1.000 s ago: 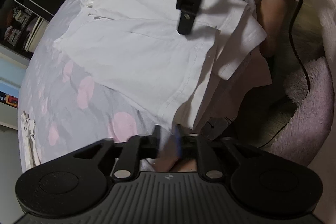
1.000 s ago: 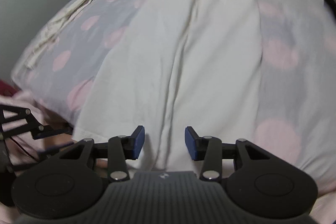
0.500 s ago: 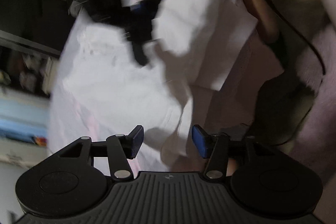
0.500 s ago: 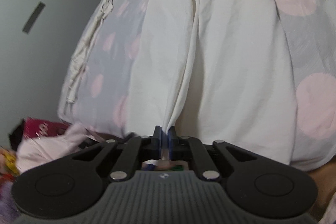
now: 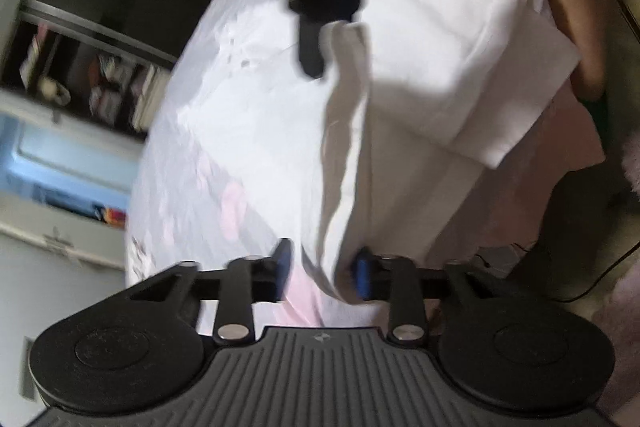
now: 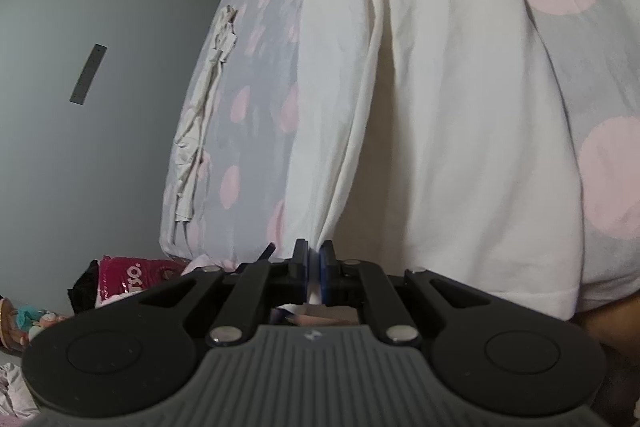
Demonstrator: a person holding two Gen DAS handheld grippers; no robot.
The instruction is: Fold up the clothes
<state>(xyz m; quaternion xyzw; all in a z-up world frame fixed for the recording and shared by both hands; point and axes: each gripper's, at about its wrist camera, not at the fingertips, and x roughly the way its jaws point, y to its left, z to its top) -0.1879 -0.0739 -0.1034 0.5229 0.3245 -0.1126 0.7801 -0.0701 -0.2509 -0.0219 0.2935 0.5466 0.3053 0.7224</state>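
White shirt (image 6: 440,131) is lying spread across a grey bedsheet (image 6: 256,75) dotted with pink, filling the middle of both views and running toward 12 o'clock. Right gripper (image 6: 314,261) is pinching a raised ridge of the shirt's fabric at 6 o'clock in its own view, blue pads pressed together on the cloth. Left gripper (image 5: 323,269) is standing with its jaws spread apart, a hanging edge of the shirt (image 5: 400,107) falling between the pads (image 5: 283,261) without being clamped. Dark shelves (image 5: 100,67) are showing at 10 o'clock.
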